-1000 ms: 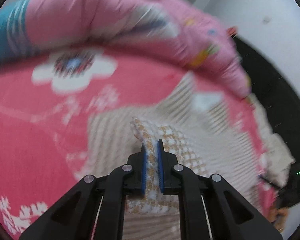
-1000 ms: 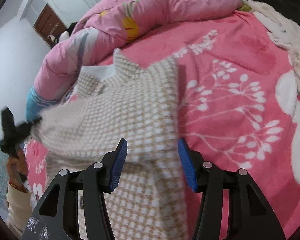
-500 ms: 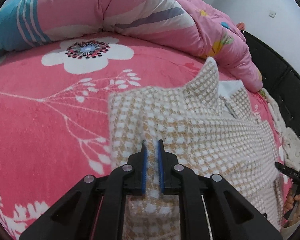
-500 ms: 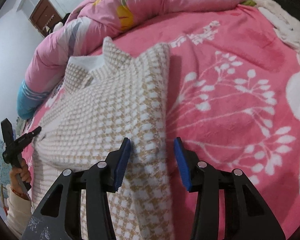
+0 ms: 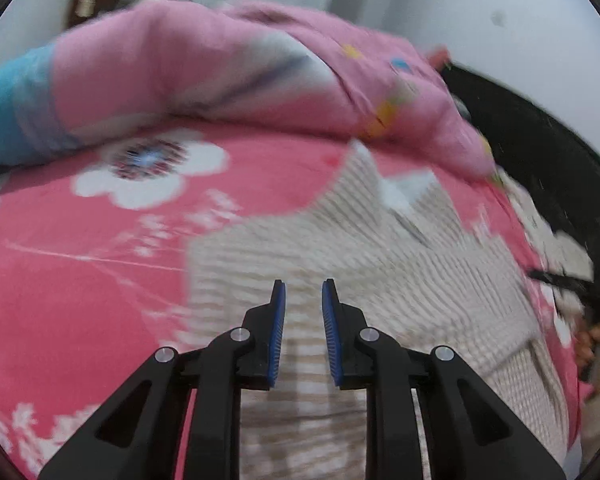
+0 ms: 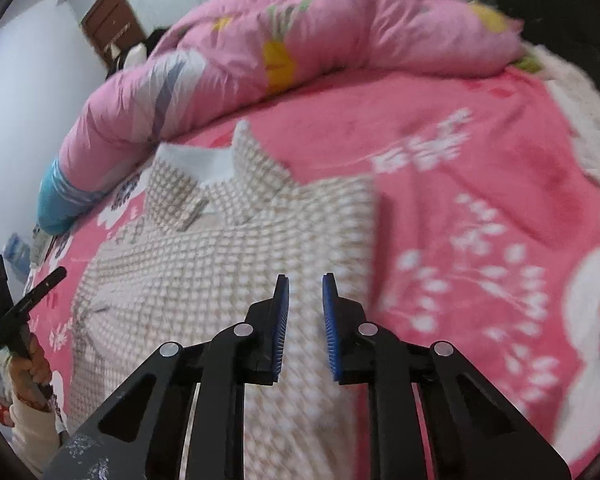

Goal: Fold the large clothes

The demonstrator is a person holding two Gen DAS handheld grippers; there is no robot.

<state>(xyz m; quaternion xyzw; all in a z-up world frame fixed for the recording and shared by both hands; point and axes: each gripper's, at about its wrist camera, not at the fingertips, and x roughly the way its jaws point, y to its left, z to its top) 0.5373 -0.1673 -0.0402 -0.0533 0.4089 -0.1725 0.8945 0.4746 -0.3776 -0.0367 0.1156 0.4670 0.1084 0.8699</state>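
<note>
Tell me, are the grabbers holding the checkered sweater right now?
No. Both the left gripper and the right gripper have open jaws over the checkered sweater; nothing is held.

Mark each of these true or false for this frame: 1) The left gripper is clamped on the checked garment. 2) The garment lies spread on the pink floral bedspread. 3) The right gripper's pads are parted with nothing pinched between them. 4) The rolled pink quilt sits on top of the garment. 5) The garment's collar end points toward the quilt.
1) False. The left gripper has its pads apart above the checked garment, gripping nothing.
2) True, on the bedspread.
3) True. The right gripper is open over the cloth.
4) False. The quilt lies beyond the garment's collar, not on the garment.
5) True.
</note>
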